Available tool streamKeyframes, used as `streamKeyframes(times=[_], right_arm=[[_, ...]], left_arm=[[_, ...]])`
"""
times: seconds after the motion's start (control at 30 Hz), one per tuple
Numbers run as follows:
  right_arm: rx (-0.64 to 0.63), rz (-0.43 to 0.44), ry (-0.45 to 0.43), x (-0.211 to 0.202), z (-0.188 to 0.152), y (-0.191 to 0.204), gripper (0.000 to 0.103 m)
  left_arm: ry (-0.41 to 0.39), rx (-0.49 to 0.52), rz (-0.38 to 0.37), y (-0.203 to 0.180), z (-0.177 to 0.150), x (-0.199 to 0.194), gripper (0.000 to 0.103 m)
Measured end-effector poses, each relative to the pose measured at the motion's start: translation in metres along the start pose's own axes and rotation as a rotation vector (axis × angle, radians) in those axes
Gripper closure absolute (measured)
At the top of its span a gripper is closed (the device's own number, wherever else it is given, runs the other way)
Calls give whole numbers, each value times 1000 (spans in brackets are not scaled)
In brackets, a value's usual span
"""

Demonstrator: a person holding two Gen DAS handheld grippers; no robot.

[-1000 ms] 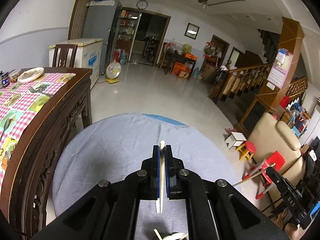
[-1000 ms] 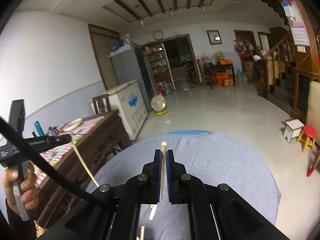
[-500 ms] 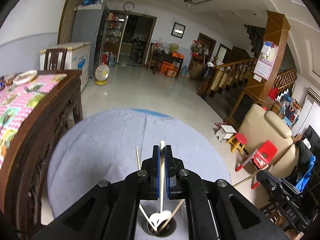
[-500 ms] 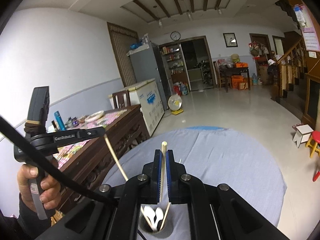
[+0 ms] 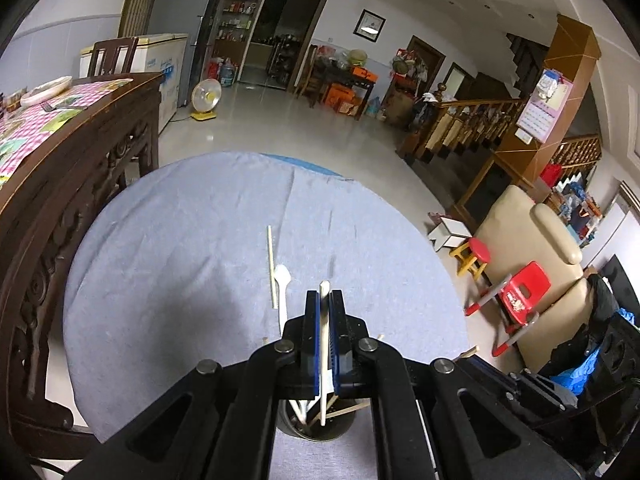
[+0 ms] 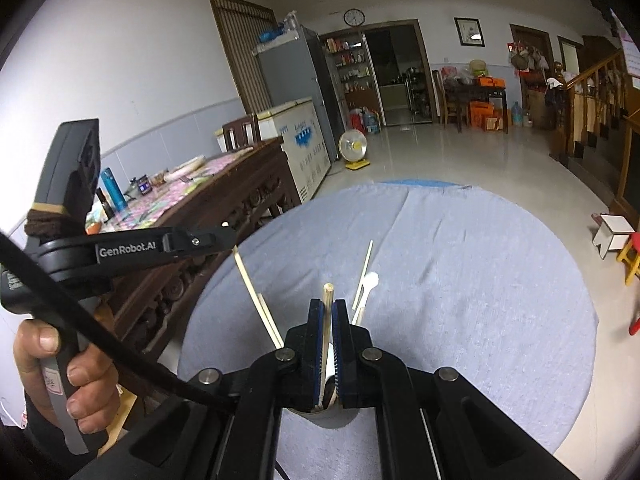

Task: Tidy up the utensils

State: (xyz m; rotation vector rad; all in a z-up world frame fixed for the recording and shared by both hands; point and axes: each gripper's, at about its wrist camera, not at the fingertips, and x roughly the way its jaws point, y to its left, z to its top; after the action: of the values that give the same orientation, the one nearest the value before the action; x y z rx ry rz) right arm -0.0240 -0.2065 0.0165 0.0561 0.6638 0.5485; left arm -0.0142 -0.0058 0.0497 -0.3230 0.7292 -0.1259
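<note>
A: Left view?
B: My left claw [image 5: 325,296], clamped on a white stick [image 5: 324,320], has dropped; the utensil cup [image 5: 316,424] now sits directly beneath.
A: Right view?
B: My right claw [image 6: 328,312], lower too, grips a wooden chopstick [image 6: 327,320] above that cup [image 6: 324,414]. A plastic spoon [image 6: 368,284] lies ahead on the tablecloth [image 6: 460,280].

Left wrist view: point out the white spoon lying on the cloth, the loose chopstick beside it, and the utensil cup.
white spoon [image 5: 282,276], left wrist view, on its bowl.
loose chopstick [image 5: 271,264], left wrist view, mid-length of the stick.
utensil cup [image 5: 316,432], left wrist view, on its near rim below the gripper.
</note>
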Motion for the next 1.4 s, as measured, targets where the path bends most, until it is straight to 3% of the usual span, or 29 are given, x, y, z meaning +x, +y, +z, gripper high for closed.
streamKeyframes(times=[0.67,1.4], right_arm=[[22,4,62,18,-17,-5,98],[43,11,74,25,-23,-9,98]], left_arm=[[66,-6,27,2,-29,25,99],[74,-15,30,7,-32,31,99]])
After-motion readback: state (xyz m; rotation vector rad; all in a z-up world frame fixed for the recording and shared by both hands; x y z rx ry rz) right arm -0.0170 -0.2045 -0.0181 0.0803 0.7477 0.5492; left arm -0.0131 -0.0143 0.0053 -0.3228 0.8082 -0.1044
